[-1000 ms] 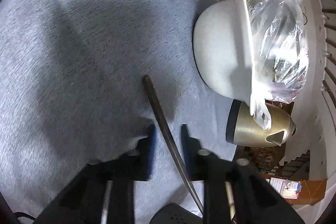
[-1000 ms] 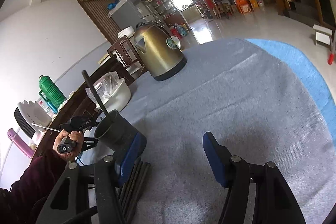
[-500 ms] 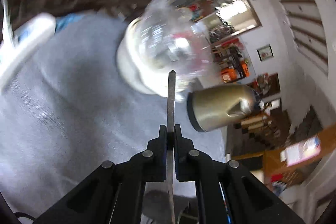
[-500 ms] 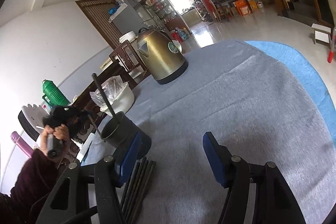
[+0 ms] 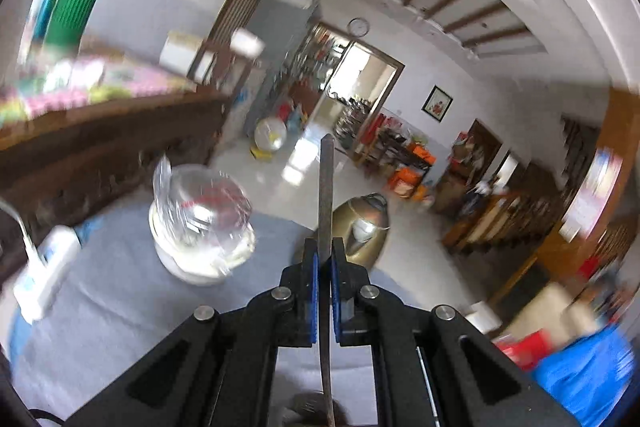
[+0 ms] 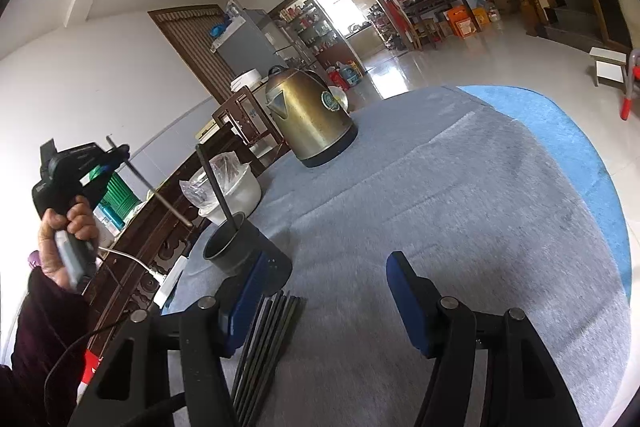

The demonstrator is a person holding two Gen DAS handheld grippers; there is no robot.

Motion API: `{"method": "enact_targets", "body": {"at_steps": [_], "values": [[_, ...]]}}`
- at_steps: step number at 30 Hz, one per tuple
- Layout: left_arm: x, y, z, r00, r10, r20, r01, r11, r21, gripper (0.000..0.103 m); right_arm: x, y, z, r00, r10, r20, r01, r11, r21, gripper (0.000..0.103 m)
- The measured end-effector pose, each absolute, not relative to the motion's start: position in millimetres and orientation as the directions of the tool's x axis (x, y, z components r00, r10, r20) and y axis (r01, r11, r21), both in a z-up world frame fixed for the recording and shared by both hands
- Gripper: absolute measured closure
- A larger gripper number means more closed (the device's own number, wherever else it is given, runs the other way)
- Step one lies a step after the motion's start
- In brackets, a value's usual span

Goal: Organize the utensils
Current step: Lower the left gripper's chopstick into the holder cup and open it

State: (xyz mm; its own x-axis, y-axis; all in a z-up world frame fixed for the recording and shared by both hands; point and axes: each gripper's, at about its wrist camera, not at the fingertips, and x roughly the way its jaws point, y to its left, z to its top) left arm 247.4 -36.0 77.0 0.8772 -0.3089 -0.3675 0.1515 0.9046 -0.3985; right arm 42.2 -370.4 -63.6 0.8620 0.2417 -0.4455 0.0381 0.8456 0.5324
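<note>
While the left gripper [image 5: 324, 259] is raised above the table [image 6: 460, 207], its blue pads are clamped on 1 chopstick [image 5: 326, 195]; the stick runs straight through the narrow gap, its tip reaching well past the fingertips toward the room and its other end passing back under the gripper body; in the right wrist view the same gripper [image 6: 114, 155] sits in a hand [image 6: 68, 239] high at the left, off the table edge, with the chopstick [image 6: 152, 191] slanting down from it; its lower end points toward the cup [image 6: 244, 247] but is apart from it; the cup stands on the grey cloth with 1 dark stick [image 6: 218, 187] leaning upright inside; the right gripper [image 6: 324, 291] hangs low over the cloth, jaws wide and holding nothing; a bundle of chopsticks [image 6: 264, 343] lies flat on the cloth just beside and partly beneath its left finger, their far ends near the cup's base; behind the cup sit a bowl [image 6: 240, 191] with a plastic bag in it and, further back, a kettle [image 6: 312, 119].
</note>
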Motion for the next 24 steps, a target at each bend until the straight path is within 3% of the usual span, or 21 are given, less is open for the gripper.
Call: {"method": "enact_targets", "body": {"at_steps": [4, 13, 14, 15, 17, 23, 24], "values": [[238.5, -58.7, 45.1, 0.867, -0.277, -0.414, 0.171, 0.946, -0.274, 0.097, 36.7, -376.3, -65.6, 0.861, 0.237, -0.449, 0.052, 0.839, 0.541, 0.037], [221.1, -64.2, 23.3, 0.805, -0.307, -0.508, 0.21, 0.948, -0.239, 0.095, 28.3, -384.3, -68.0, 0.859, 0.227, -0.459, 0.07, 0.836, 0.544, 0.037], [218.4, -62.7, 25.1, 0.801, -0.309, -0.512, 0.217, 0.948, -0.233, 0.087, 27.9, -384.5, -68.9, 0.858, 0.23, -0.459, 0.069, 0.834, 0.548, 0.037], [214.5, -57.8, 28.1, 0.795, -0.315, -0.518, 0.223, 0.947, -0.233, 0.067, 28.4, -383.4, -69.6, 0.856, 0.237, -0.46, 0.067, 0.831, 0.552, 0.037], [202.0, -54.9, 27.1, 0.803, -0.311, -0.509, 0.215, 0.947, -0.239, 0.048, 29.5, -379.5, -70.0, 0.853, 0.245, -0.46, 0.06, 0.831, 0.554, 0.037], [168.4, -13.9, 25.7, 0.795, -0.335, -0.505, 0.194, 0.93, -0.313, 0.048, 35.6, -355.3, -72.7, 0.824, 0.288, -0.489, 0.019, 0.847, 0.531, 0.039], [162.5, -6.9, 21.5, 0.788, -0.339, -0.514, 0.187, 0.927, -0.324, 0.048, 38.7, -349.5, -74.6, 0.812, 0.305, -0.498, 0.01, 0.845, 0.534, 0.044]]}}
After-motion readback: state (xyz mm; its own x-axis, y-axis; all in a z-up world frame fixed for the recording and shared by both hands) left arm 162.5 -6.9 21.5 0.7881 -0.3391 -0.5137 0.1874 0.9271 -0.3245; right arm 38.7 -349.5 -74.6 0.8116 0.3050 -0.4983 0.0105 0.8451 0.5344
